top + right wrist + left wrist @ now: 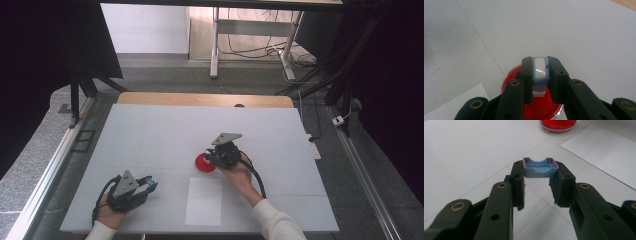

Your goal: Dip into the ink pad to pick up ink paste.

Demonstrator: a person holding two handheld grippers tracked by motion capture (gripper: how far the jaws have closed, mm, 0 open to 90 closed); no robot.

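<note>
Left gripper (539, 182) clamps blue cap (540, 167) | right gripper (540, 75) clamps stamp (540, 68), seemingly over red dish (512, 77) | risk: tilted press smears ink.

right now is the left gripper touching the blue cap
Touching. The left gripper view shows the left gripper pinching the blue cap between its two fingertips, no gap either side.

The right gripper (540, 72) holds a small blue block with a white face (540, 68) clamped between its two black jaws, the white face turned toward the camera. Directly beneath, toward 6 o'clock, sits a round red dish with a clear rim (510, 77). A white paper sheet (454, 106) lies at 8 o'clock on the pale bench (574, 32), whose thin seams run toward 11 o'clock.
</note>
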